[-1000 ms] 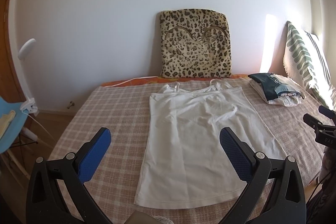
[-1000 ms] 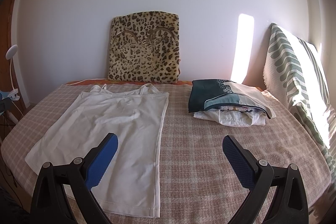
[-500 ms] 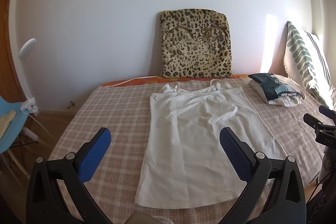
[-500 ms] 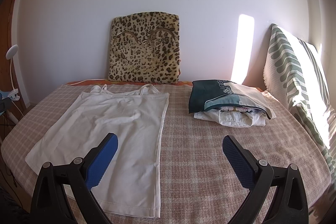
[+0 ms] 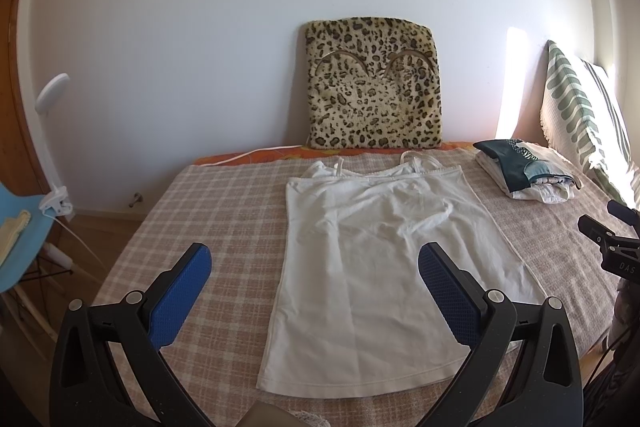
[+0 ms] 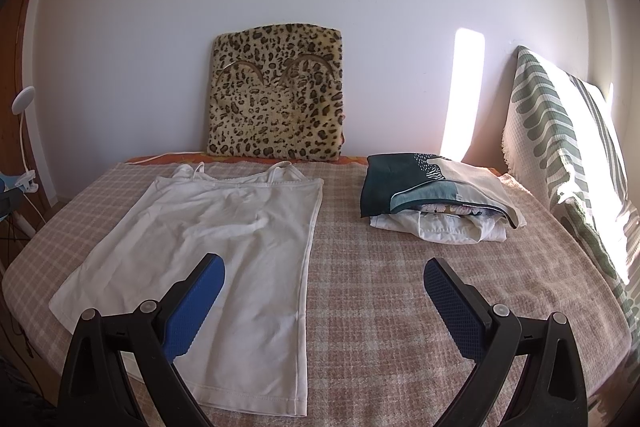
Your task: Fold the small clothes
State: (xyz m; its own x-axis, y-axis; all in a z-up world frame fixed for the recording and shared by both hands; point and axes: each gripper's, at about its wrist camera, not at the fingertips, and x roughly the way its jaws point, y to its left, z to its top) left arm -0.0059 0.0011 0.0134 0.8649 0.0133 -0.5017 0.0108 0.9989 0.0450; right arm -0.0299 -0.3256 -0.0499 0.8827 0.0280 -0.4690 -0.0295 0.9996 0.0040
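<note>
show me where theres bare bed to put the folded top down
Bare checked blanket lies between the white top and the striped pillow, in front of the folded pile. Another strip lies left of the top. The back right corner is crowded.

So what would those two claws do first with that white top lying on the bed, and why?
Probably lower both toward the near hem. The white top lies spread flat and unfolded on the checked bedspread, straps toward the wall. The left claw and right claw hang open above it, holding nothing, so gripping the hem corners looks like the natural start.
</note>
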